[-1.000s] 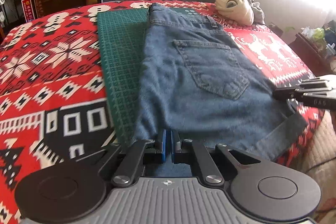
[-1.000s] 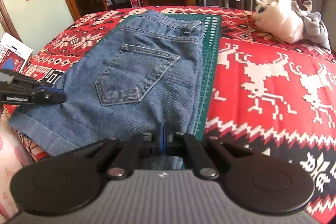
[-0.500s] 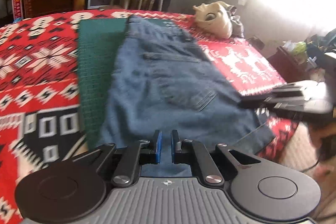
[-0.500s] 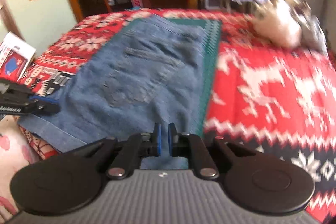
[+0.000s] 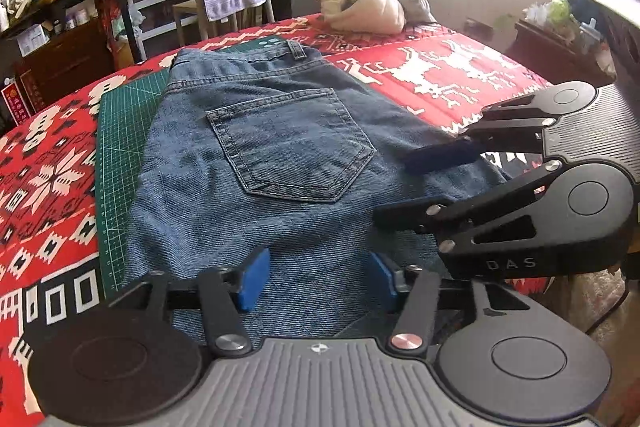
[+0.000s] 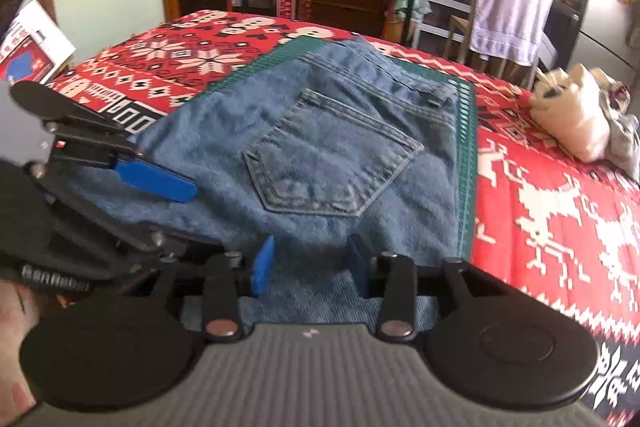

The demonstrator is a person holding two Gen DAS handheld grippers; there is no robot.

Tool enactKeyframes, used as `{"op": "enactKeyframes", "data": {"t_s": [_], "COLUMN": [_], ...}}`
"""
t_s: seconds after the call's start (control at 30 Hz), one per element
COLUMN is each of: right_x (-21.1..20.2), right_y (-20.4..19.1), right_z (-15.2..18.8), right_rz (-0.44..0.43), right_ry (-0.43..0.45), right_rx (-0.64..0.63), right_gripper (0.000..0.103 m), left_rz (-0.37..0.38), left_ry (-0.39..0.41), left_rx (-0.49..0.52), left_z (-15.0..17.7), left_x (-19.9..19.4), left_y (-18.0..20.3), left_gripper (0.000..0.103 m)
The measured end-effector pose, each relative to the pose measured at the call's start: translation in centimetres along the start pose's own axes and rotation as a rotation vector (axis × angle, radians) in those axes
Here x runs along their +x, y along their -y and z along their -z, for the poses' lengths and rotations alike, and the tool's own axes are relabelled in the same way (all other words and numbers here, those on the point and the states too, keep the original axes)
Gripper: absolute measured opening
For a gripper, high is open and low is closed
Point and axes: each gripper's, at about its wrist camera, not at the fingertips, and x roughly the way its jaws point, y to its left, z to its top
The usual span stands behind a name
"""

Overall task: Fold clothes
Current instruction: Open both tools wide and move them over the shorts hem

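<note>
The denim shorts [image 5: 280, 163] lie flat, back pocket [image 5: 292, 143] up, on a green cutting mat [image 5: 124, 131] over the red patterned blanket [image 5: 44, 163] of the bed, waistband at the far end and hem near the cameras. Left tongs [image 5: 316, 277] have just been opening: blue pads stand apart approx. half way, denim lies under and between them but the pads do not press on it. Right tongs [image 6: 306, 261] the same, half open, nothing gripped, just beside the left ones at the near hem. The step in hand seems to be the release after a fold, or a re-grip. To do it well: lift both tongs straight off w/o dragging the cloth, then take the hem at both corners, evenly, and keep the edges aligned so the next fold stays square. A cream cloth bundle [image 5: 364, 7] sits well apart at the far side.
</note>
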Motion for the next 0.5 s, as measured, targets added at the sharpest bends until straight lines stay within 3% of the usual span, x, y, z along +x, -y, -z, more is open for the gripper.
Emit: {"op": "enactKeyframes", "data": {"t_s": [0.1,0.27,0.5], "right_x": [-0.3,-0.6,-0.5], "right_y": [0.5,1.3,1.4], "right_z": [0.5,1.3,1.4], "right_rz": [0.015,-0.005,-0.021], "right_ry": [0.013,0.017,0.025], "right_rx": [0.007,0.009,0.01], "right_gripper": [0.061,0.064,0.08], "left_rz": [-0.009,-0.008,0.045], "left_ry": [-0.006,0.016,0.026], "left_rx": [-0.01,-0.01,-0.036], "left_z": [0.3,0.7,1.1], "left_x": [0.1,0.2,-0.2], "left_y": [0.1,-0.1,-1.0], "left_gripper": [0.075,0.081,0.088]}}
